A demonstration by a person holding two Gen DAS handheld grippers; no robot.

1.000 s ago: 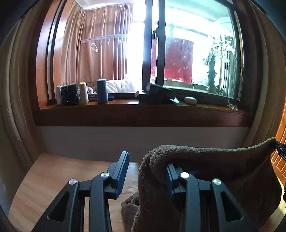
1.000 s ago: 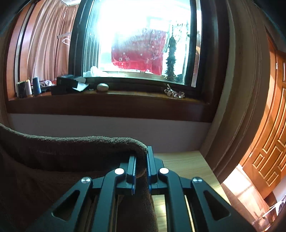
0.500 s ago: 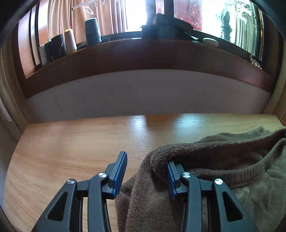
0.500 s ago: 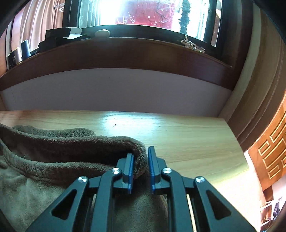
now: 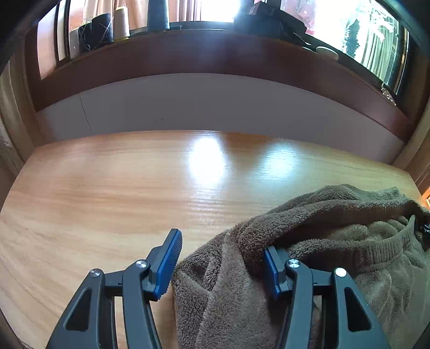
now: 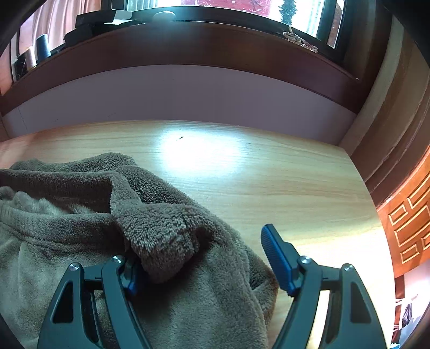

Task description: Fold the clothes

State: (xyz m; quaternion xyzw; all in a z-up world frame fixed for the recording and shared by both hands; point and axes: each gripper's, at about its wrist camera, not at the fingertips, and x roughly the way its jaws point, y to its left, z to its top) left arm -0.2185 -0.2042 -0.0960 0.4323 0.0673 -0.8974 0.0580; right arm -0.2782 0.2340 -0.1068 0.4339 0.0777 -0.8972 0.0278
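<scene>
Since half a second ago, my right gripper point(image 6: 207, 259) has spread its jaws and let go; my left gripper point(image 5: 219, 261) stays spread. Brown fleece garment point(image 5: 336, 241) lies bunched on the table point(image 5: 107, 193), at 3 o'clock from my left gripper. I fear its thick edge drapes over a finger point(image 5: 271, 271) and drags when I withdraw, spoiling the fold.

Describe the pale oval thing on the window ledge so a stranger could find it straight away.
Start at the dark wooden window ledge running above the light wooden table. Past the thread cones on its left and the black boxes in the middle, towards the right sits the small cream oval object. It alone is low, rounded and pale; its neighbours are tall cones or dark and angular.
</scene>
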